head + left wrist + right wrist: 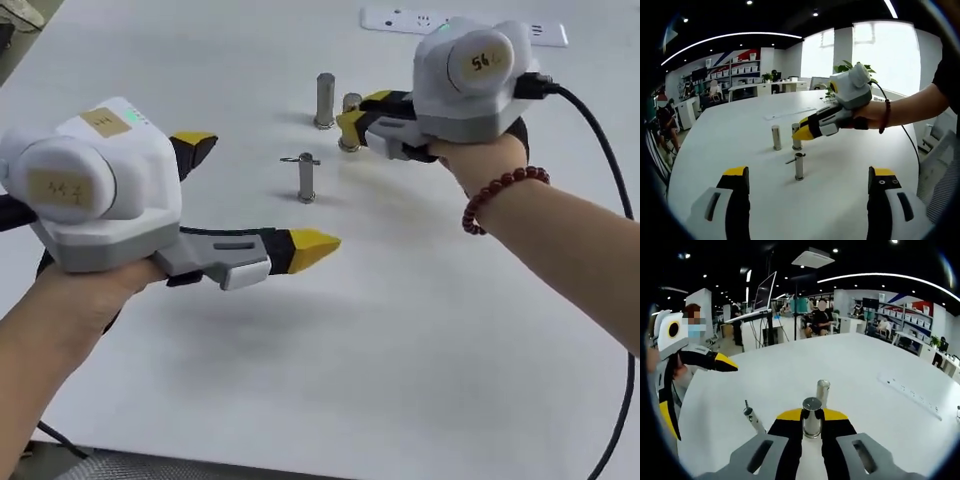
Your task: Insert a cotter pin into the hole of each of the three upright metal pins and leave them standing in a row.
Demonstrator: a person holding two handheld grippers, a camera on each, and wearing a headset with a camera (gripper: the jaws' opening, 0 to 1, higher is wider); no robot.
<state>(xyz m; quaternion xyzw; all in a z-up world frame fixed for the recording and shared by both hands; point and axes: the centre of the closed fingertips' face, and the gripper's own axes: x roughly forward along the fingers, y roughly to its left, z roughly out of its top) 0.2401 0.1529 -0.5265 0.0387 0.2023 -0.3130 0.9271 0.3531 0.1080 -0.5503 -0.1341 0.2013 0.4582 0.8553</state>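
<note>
Three upright metal pins stand on the white table (pixel 330 340). The near pin (pixel 307 178) (pixel 799 166) (pixel 752 420) has a cotter pin (pixel 293 159) through its top. My right gripper (pixel 350 122) (pixel 812 416) (pixel 802 134) is shut on the middle pin (pixel 351 102) (pixel 811 405) (pixel 796 137), its jaws on either side of it. Just behind stands the far pin (pixel 325 100) (pixel 823 389) (pixel 776 137), with nothing in it that I can see. My left gripper (pixel 255 195) (pixel 808 172) hangs wide open and holds nothing, a little in front of the near pin.
A white power strip (pixel 400 20) (pixel 910 395) lies at the table's far side. A black cable (pixel 600 130) runs from the right gripper down the right. The table's front edge (pixel 200 462) is close to me. People sit at desks in the room behind.
</note>
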